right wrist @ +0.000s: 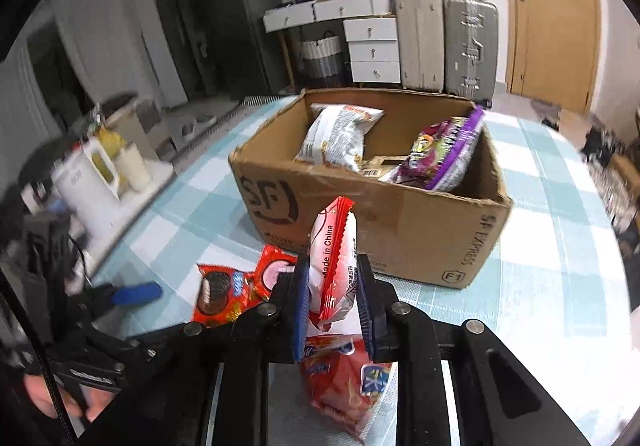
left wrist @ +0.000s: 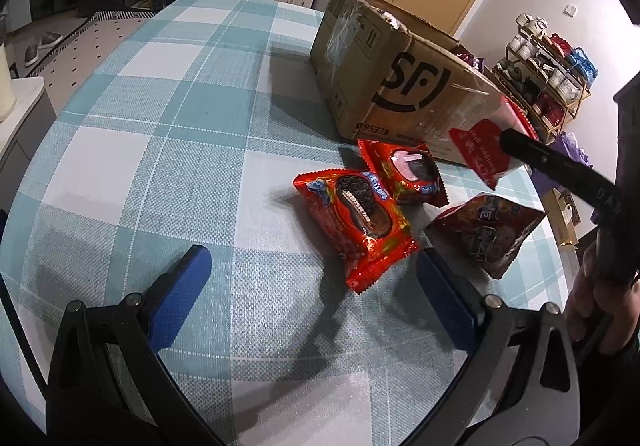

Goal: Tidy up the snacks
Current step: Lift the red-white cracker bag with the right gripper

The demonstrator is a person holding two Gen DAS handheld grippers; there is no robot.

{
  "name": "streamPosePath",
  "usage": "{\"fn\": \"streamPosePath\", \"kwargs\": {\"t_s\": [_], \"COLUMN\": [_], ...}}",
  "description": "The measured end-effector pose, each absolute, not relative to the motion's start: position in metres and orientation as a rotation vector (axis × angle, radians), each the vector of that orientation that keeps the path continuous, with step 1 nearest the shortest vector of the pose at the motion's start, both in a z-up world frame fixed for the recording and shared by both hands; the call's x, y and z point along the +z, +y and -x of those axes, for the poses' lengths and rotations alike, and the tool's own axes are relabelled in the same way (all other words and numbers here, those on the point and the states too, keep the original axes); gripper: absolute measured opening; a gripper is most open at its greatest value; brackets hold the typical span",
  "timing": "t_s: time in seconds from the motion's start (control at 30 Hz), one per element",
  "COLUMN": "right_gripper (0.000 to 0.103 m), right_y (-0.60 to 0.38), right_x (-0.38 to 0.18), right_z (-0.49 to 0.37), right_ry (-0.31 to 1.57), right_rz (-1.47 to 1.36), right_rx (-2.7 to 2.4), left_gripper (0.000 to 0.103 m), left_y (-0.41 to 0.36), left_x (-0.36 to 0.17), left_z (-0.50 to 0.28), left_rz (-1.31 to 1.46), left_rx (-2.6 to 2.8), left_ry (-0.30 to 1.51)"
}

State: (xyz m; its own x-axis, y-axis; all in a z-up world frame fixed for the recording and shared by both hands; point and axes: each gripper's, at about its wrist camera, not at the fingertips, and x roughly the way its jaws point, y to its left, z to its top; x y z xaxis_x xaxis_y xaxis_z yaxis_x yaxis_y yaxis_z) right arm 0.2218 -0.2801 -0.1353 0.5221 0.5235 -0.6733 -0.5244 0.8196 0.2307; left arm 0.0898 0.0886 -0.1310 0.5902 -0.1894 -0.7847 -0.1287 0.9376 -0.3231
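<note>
My right gripper (right wrist: 333,294) is shut on a red and white snack packet (right wrist: 334,258), held upright above the table just in front of the cardboard box (right wrist: 400,230). The held packet also shows in the left wrist view (left wrist: 486,149), next to the box (left wrist: 400,85). Three red cookie packets lie on the checked tablecloth: one (left wrist: 356,224), a second (left wrist: 404,169) and a darker one (left wrist: 486,230). My left gripper (left wrist: 312,282) is open and empty, low over the table just short of the nearest packet. The box holds a white bag (right wrist: 340,133) and a purple bag (right wrist: 444,153).
The table (left wrist: 160,125) has a blue and white checked cloth. A low side stand with white jugs (right wrist: 100,173) is left of it. A shoe rack (left wrist: 548,77) stands beyond the table's right edge. Suitcases (right wrist: 468,45) and drawers (right wrist: 372,49) line the far wall.
</note>
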Motion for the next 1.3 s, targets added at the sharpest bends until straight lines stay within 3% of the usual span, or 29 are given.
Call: {"fn": "streamPosePath", "kwargs": {"t_s": [0.63, 1.3], "right_gripper": [0.021, 0.021], "right_y": [-0.331, -0.369], "right_x": [-0.111, -0.124], "right_z": [-0.187, -0.160], "right_ry": [0.713, 0.714], "right_rz": [-0.097, -0.157], "right_rx": [0.604, 0.545], "left_gripper": [0.102, 0.102], "left_y": [0.068, 0.038], "left_x": [-0.122, -0.133], "left_z": [-0.102, -0.155], "left_rz": [0.345, 0.222], "left_rx": [-0.046, 0.033], "left_ry": [0.967, 1.047]}}
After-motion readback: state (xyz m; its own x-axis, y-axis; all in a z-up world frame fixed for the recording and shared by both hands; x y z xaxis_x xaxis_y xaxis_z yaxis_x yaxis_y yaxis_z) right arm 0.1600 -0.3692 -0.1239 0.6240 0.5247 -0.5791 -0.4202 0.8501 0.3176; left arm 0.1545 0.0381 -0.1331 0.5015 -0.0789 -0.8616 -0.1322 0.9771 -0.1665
